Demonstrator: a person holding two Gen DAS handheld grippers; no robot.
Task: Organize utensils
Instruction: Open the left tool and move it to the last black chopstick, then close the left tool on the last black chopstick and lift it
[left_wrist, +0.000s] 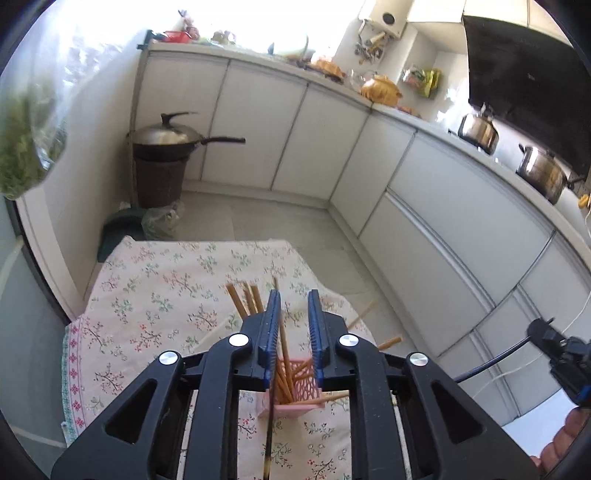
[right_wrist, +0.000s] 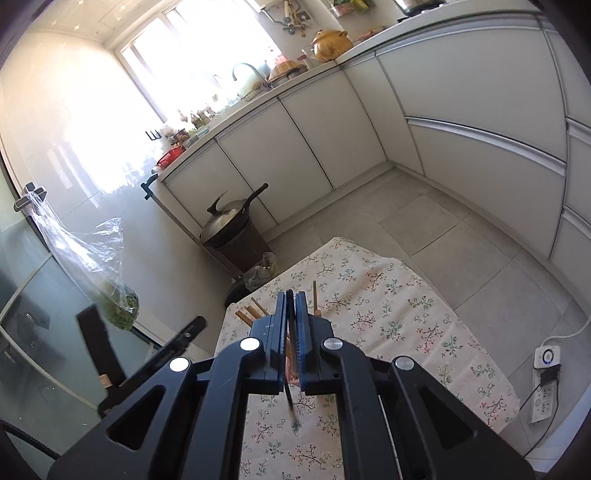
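A pink slotted utensil holder (left_wrist: 295, 384) stands on the floral tablecloth (left_wrist: 155, 295), with several wooden chopsticks (left_wrist: 246, 301) fanning out of it. My left gripper (left_wrist: 294, 299) hovers right above the holder, jaws open; one chopstick (left_wrist: 283, 343) lies against the inner face of its left finger. My right gripper (right_wrist: 290, 299) is shut on a dark chopstick (right_wrist: 290, 400), whose lower end hangs blurred under the jaws. It is just above the holder, which shows as a pink sliver (right_wrist: 291, 373) between the fingers. The right gripper's body shows at the right edge in the left wrist view (left_wrist: 561, 354).
The small table stands in a kitchen with white cabinets (left_wrist: 424, 206) on the far and right sides. A wok on a brown bin (left_wrist: 162, 155) is by the far left wall. A bag of greens (right_wrist: 118, 302) hangs at left. A power strip (right_wrist: 545, 387) lies on the floor at right.
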